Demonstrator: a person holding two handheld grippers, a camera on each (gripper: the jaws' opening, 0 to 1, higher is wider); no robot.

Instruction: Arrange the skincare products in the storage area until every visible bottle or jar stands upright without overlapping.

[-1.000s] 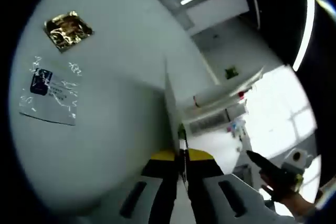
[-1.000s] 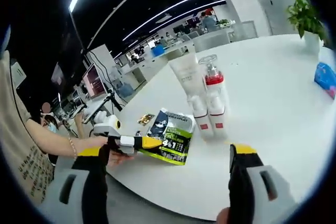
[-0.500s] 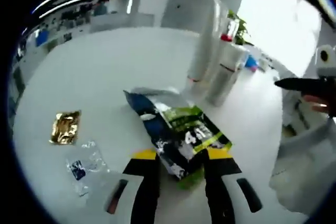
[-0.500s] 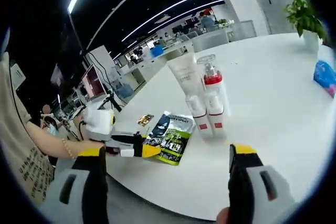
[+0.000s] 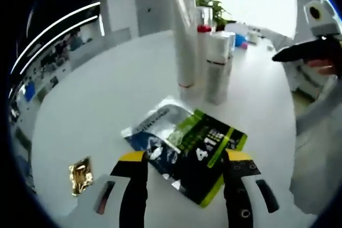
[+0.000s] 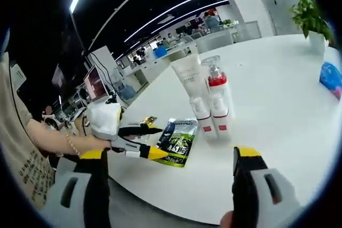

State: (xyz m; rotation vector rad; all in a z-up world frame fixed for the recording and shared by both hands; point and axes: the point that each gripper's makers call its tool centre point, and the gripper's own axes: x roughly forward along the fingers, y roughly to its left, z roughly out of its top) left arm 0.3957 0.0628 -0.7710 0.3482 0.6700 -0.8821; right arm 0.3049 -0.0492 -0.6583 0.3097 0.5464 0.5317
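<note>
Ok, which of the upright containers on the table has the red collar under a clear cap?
The pump bottle, standing just right of the tall white tube in the right gripper view. The tube is plain white, widening toward its top.

White tube [image 5: 183, 36] and two pump bottles [image 5: 217, 65] upright together; green-black sachet [image 5: 189, 150] flat nearby.

Bright window glare behind, ceiling strip lights [image 6: 160, 14], soft blur, strong fisheye bending at edges
</note>
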